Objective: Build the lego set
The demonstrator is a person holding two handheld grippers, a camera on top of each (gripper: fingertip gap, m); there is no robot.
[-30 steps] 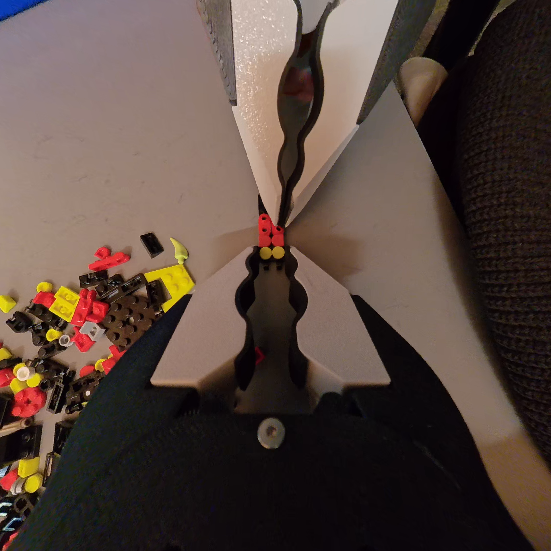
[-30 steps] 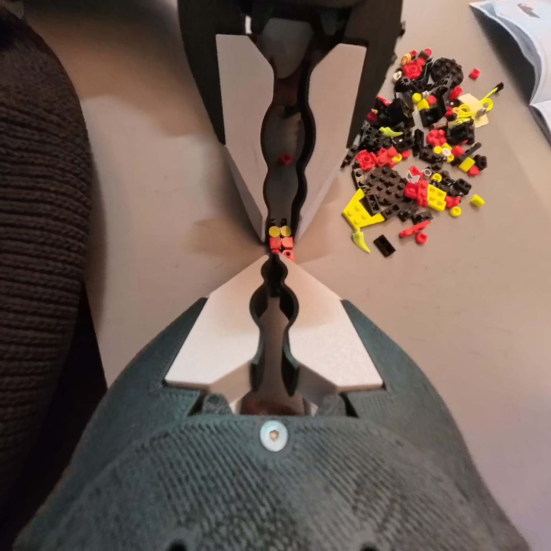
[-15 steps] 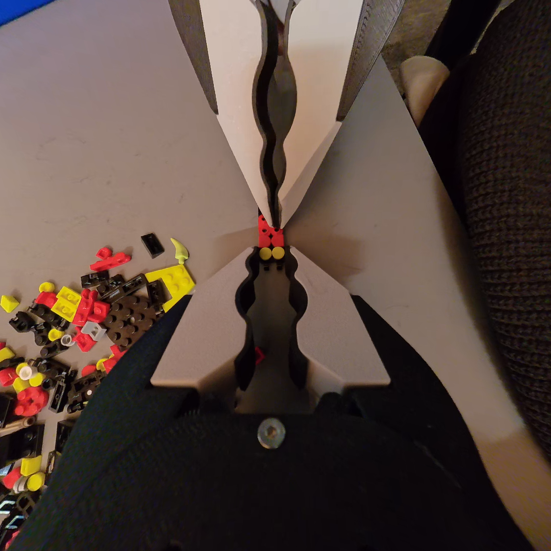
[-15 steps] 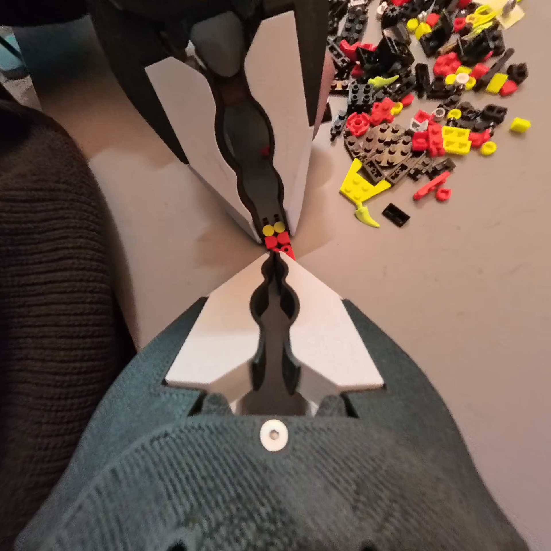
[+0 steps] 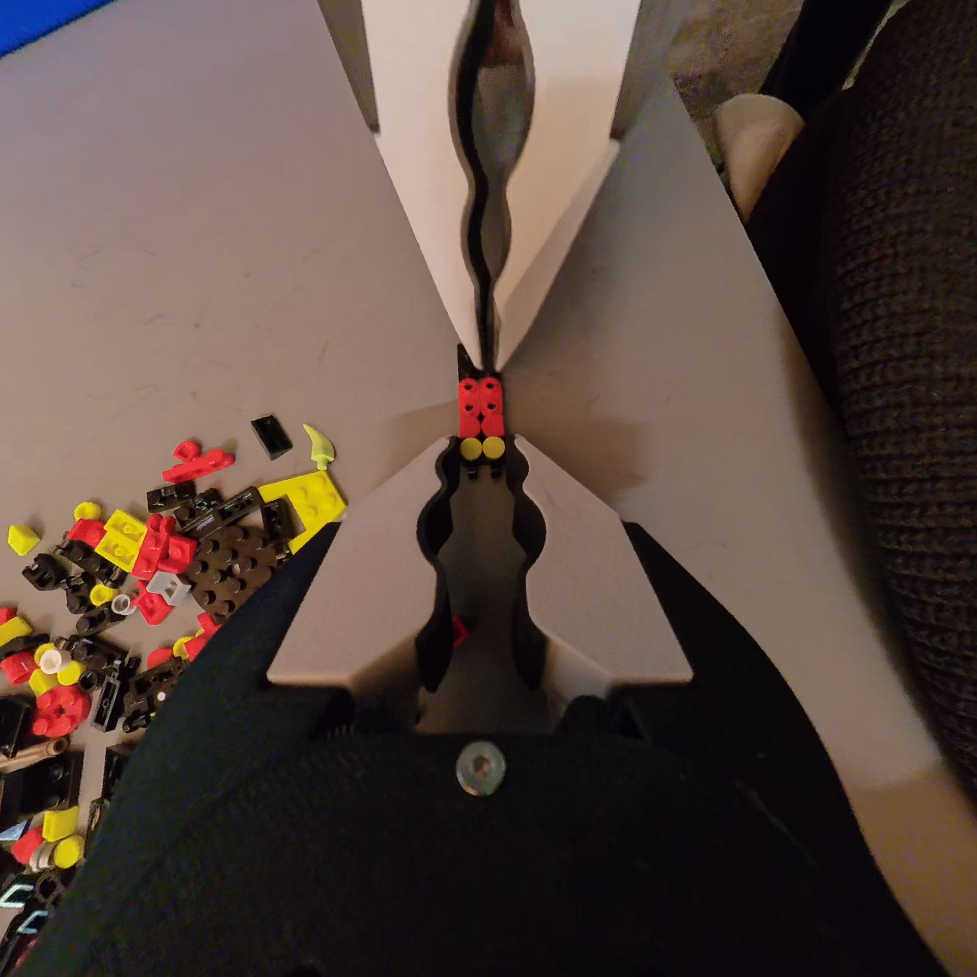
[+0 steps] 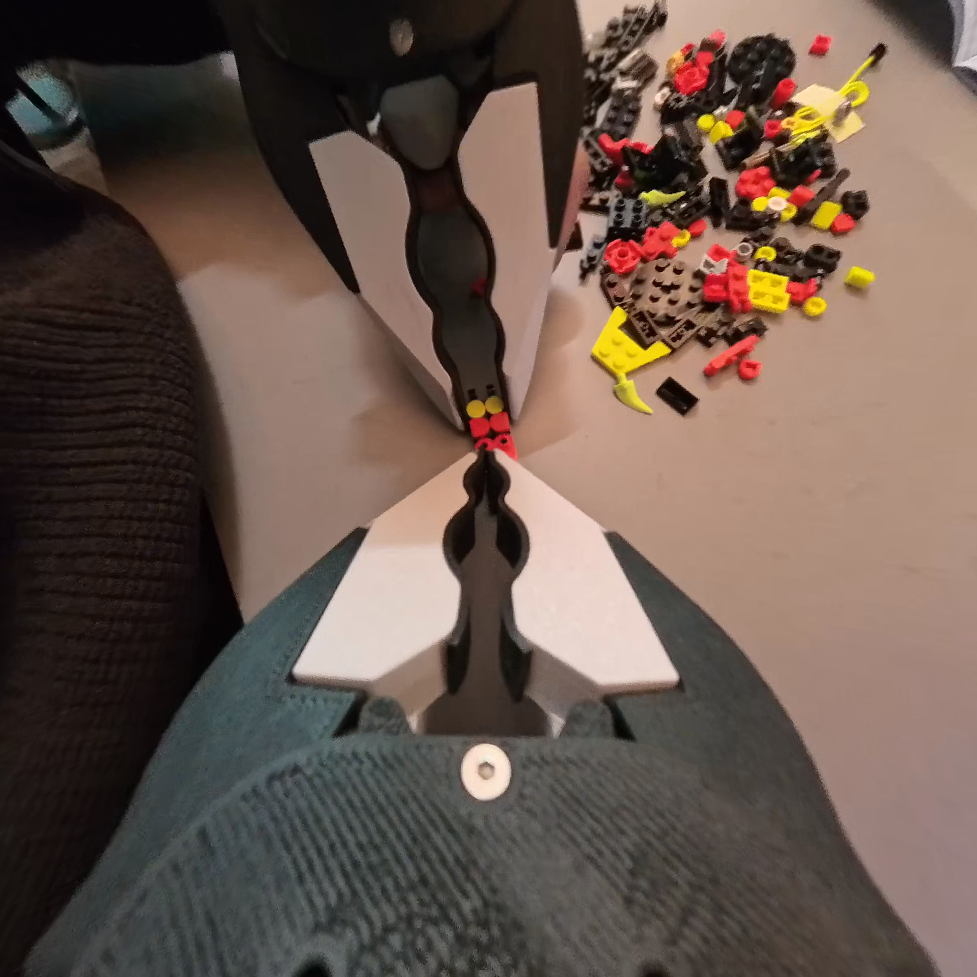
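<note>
A small lego assembly (image 5: 481,417) of red pieces and two yellow round studs on a black base hangs between both grippers above the table. My left gripper (image 5: 482,449) is shut on its black and yellow end. My right gripper (image 6: 486,462) is shut tip to tip against the red end (image 6: 491,431). In the left wrist view the right gripper (image 5: 489,362) comes in from the top. In the right wrist view the left gripper (image 6: 486,417) comes in from the top. How far the red end sits inside the right jaws is hidden.
A pile of loose black, red and yellow pieces (image 5: 158,555) lies on the grey table (image 5: 211,264), also seen in the right wrist view (image 6: 740,238). A yellow wedge plate (image 6: 618,346), a lime claw (image 6: 632,399) and a black tile (image 6: 676,395) lie at its edge. A person's dark knit clothing (image 6: 79,476) borders the table.
Both grippers stay joined on the assembly. The right gripper has swung and tilted, so the pile sits nearer and larger in its view. The left gripper has barely moved.
</note>
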